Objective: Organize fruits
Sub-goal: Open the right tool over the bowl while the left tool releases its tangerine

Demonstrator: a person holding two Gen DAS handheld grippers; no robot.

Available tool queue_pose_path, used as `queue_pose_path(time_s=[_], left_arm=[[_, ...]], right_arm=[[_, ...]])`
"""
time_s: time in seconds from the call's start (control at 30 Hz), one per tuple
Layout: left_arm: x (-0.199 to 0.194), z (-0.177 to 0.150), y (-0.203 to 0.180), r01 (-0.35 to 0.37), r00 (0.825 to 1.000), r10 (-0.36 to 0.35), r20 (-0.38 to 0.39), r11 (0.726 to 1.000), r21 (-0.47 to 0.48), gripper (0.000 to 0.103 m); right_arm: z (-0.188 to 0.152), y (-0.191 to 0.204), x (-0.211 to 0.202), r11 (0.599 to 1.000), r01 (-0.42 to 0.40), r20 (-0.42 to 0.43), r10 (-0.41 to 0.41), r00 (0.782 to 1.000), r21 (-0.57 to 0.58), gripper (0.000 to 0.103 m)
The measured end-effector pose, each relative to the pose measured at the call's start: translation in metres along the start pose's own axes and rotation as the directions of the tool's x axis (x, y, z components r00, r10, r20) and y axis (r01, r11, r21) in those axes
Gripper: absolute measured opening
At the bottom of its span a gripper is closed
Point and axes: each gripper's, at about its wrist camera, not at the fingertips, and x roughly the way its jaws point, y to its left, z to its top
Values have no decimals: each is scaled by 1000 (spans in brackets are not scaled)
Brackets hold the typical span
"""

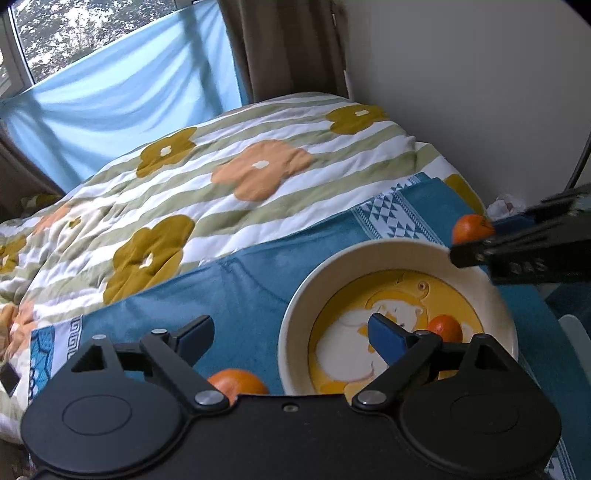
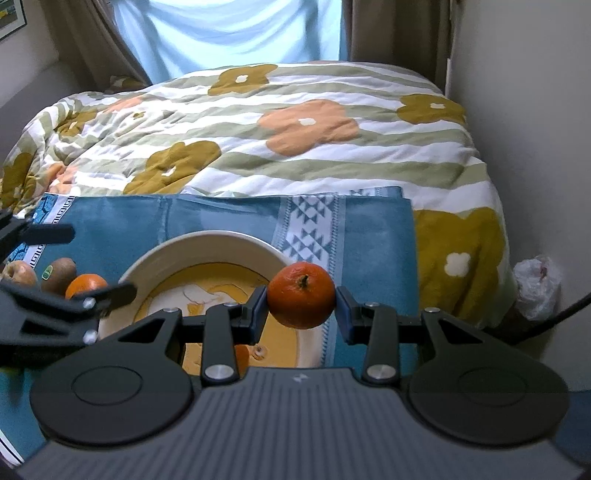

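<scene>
Home bedroom, floral quilt (image 2: 295, 140) on bed, curtained window (image 1: 74, 33), brown drapes (image 1: 280, 48)

A striped quilt (image 2: 280, 147) printed with large flowers is spread over the bed, and a blue patterned cloth (image 2: 369, 236) is laid on its near end. Pale blue fabric (image 1: 122, 96) is hung across the window (image 1: 74, 33) between brown curtains (image 1: 280, 48). What may be a crumpled plastic bag (image 2: 535, 284) is seen against the wall.

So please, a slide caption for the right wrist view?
Right tongs hold a tangerine over the rim of the bowl on a blue cloth.
</scene>
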Motion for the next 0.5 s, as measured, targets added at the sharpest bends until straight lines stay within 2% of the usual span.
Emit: queue_pose_path(time_s=[0.3,0.43,0.47,0.5], left_arm=[[-5,-13,13,-25,1000,24,-21,999,-47,93],[-8,-17,16,-34,999,33,-24,998,-56,93],[-9,-18,16,-37,999,35,-25,998,-59,93],[-10,-19,16,-41,999,39,-26,997,-60,93]], right_arm=[[2,28,40,997,-53,-35,51,998,-47,53],[0,35,43,995,-59,-30,57,998,-77,55],[-1,36,41,995,-53,-18,51,999,-87,63],[-1,38,38,994,-42,-6,41,999,-99,81]])
